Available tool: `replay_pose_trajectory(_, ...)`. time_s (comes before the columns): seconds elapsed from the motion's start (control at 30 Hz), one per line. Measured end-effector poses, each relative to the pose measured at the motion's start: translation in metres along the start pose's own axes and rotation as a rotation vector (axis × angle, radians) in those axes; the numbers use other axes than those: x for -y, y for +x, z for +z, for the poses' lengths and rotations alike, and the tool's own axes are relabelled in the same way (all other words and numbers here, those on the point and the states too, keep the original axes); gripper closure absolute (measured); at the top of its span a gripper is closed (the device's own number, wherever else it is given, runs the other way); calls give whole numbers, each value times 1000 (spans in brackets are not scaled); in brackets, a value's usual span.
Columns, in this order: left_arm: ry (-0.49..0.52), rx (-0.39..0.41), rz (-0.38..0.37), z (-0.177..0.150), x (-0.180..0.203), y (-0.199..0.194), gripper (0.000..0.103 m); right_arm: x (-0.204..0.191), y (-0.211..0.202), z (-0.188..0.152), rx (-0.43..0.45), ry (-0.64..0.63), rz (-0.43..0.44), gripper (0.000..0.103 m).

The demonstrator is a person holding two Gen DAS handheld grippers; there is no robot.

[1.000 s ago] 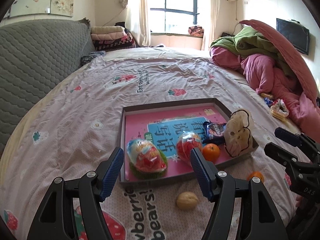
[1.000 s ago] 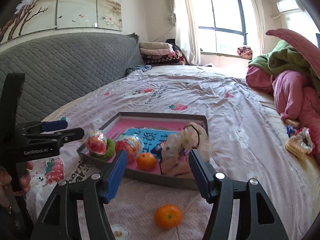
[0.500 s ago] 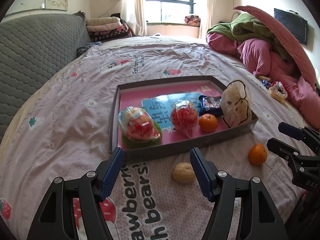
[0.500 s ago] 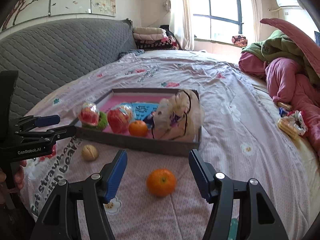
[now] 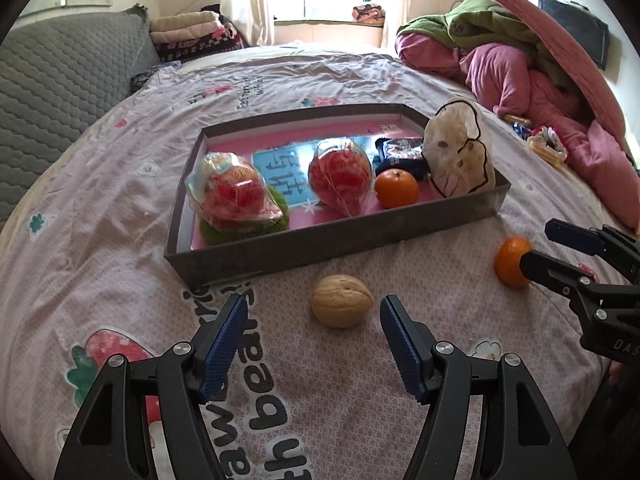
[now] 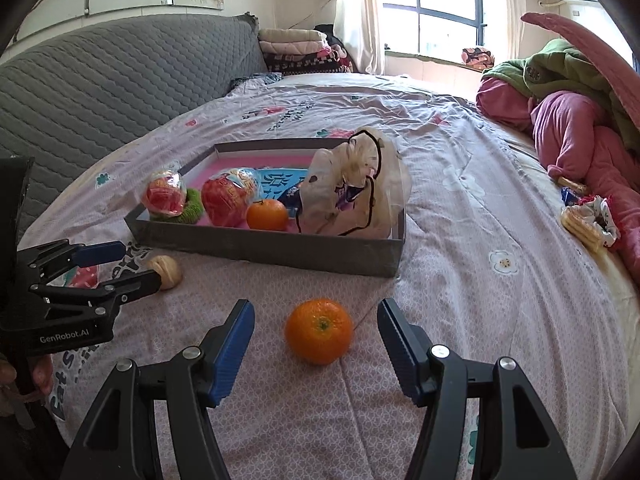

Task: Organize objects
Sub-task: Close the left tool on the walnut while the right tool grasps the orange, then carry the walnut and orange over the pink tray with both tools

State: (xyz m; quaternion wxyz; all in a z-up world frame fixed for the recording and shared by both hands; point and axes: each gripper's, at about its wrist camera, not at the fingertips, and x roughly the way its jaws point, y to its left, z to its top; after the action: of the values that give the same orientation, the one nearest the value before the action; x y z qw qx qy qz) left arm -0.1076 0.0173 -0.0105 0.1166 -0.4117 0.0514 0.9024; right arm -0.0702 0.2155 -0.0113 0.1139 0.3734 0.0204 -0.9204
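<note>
Left wrist: left tool (image 5: 313,314) (agape) – walnut (image 5: 342,300) ahead.

Grey shallow tray (image 5: 336,246) on the bedspread – holds 2 wrapped red fruits, 1 orange, dark snack pkt, white plastic bag. Outside, just in front: tan walnut (image 5: 342,300) and loose orange (image 6: 319,331), well apart – both resting on fabric.
</note>
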Motion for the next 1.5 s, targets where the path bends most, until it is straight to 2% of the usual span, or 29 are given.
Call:
replay_pose_trajectory(0.27,-16,-5,4,-2,-2,13,33,-4,11,-4,-31,-21,-3,41)
replay_pose_trajectory(0.67,-8,-20,-15,1,5,31,33,-1,25,-9,-69,-11,-6,62)
replay_pose_trajectory(0.73,-10,-17,-20,1,5,31,36,-3,24,-9,-67,-25,-11,62)
replay_pose_trajectory(0.8,-3,-10,-21,1,6,31,51,-4,24,-9,-65,-36,-11,62)
replay_pose_trajectory(0.83,0,-9,-22,2,7,31,54,-4,24,-9,-64,-34,-5,62)
replay_pose_trajectory(0.9,9,-6,-27,2,9,30,66,-3,23,-7,-59,-27,5,62)
replay_pose_trajectory(1.5,17,65,-9,12,9,2,66,-7,8,2,32,-32,38,62)
